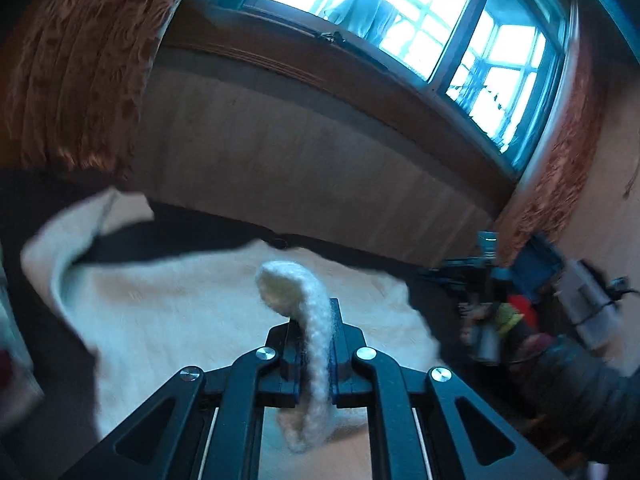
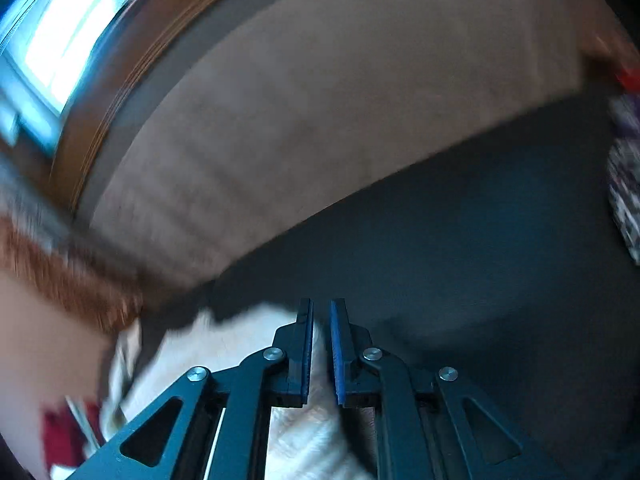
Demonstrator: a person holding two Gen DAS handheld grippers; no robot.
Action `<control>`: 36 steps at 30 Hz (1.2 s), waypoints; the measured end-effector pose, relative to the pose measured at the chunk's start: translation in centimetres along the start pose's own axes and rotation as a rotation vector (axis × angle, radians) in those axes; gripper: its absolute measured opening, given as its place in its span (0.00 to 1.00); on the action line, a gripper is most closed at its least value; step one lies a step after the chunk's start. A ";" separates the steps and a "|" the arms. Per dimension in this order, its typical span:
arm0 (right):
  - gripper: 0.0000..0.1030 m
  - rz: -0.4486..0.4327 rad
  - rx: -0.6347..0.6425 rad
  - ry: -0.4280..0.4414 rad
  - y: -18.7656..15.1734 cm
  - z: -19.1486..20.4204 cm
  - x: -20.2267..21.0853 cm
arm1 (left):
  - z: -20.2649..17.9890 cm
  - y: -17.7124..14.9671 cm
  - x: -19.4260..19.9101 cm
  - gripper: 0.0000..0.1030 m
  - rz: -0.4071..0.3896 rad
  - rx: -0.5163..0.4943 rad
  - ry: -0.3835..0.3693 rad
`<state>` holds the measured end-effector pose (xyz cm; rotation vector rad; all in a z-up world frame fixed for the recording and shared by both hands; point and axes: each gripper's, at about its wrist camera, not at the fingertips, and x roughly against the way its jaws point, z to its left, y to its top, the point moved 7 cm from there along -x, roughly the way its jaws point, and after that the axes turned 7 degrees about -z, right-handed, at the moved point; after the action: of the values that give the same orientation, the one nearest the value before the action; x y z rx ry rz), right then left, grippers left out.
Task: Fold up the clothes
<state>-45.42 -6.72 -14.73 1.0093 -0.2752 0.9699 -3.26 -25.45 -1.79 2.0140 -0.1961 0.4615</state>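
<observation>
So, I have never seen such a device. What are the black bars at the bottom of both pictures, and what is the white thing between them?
Each picture comes from a camera mounted on a hand-held gripper that a person carries, looking forward along its two fingers. The left hand-held gripper is shut on a thick edge of a white knitted garment, which spreads over a dark surface. The right hand-held gripper seems to pinch the same white fabric. Behind is a window. Both pictures are blurred.

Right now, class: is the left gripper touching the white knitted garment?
Touching. The left wrist view shows the left gripper shut on a fold of the white knitted garment.
</observation>
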 end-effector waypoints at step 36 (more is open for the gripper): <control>0.49 0.002 0.096 0.060 -3.0 1.1 0.2 | 8.1 1.7 -11.3 0.07 0.172 0.058 0.211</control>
<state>-42.68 -8.03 -15.78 1.0654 -0.1810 1.0212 -12.24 -34.02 -8.26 1.9964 -0.2290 0.7920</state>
